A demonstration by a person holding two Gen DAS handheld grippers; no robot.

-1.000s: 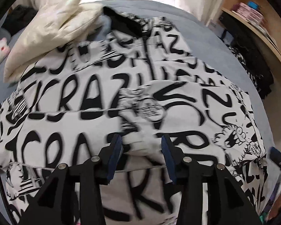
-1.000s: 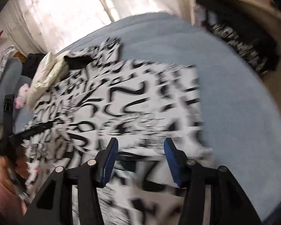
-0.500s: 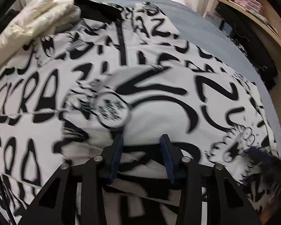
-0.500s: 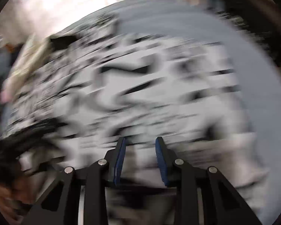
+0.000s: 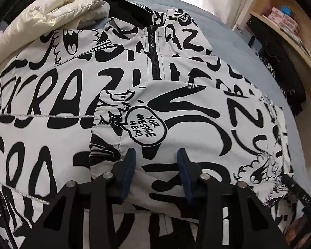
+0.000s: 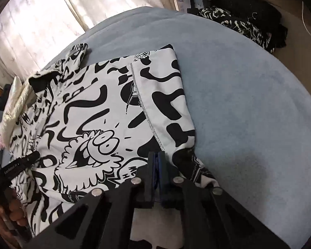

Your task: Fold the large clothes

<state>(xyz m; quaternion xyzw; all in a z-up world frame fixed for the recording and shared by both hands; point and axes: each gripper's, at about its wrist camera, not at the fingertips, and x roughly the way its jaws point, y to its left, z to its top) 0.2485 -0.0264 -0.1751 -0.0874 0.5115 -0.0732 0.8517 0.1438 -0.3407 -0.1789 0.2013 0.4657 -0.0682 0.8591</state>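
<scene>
Black-and-white jacket (image 5: pixel 176 108) on blue bed (image 6: pixel 248 95), left gripper (image 5: pixel 156 164) jaws apart above it, right gripper (image 6: pixel 158 164) jaws together

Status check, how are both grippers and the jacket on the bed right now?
Left gripper open over the jacket. Right gripper shut at its near edge. Cream coat touching the collar end; nothing else in the way.

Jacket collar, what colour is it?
Plain black collar, unlike the white, black-lettered jacket below it. The left wrist view shows it best.
</scene>
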